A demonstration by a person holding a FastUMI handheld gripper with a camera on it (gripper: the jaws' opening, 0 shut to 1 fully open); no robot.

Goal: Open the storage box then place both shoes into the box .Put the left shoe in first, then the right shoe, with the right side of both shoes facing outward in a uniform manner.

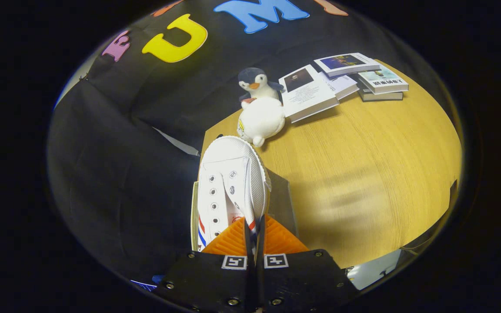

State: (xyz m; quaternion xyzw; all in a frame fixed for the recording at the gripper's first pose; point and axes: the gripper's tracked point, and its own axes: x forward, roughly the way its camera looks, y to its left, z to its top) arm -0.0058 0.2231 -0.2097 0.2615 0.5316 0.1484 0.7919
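A white canvas shoe [228, 182] is seen pinched at its collar edge, toe pointing away, with red and blue stripes showing low on its side. The gripper [255, 232] is closed on that edge, both fingers pressing the thin wall of the shoe between them with almost no gap left. The shoe is held over a pale-walled container [194, 208] with a grey panel [280, 195] beside it, which is taken to be the storage box, set at the near left corner of the table [363, 174]. Whether the shoe rests inside or hangs just above cannot be told, as the box floor is hidden under it. Whether this is the left or the right shoe cannot be settled from this angle, and a second shoe cannot be made out. The box is judged to be already open, so the first step looks done; one shoe is being placed or is about to be released, and the other is presumably left to do. Beyond the toe, a white plush toy [261, 119] and a penguin toy [257, 84] are lying near the far left edge. Books [342, 80] are spread at the far edge.
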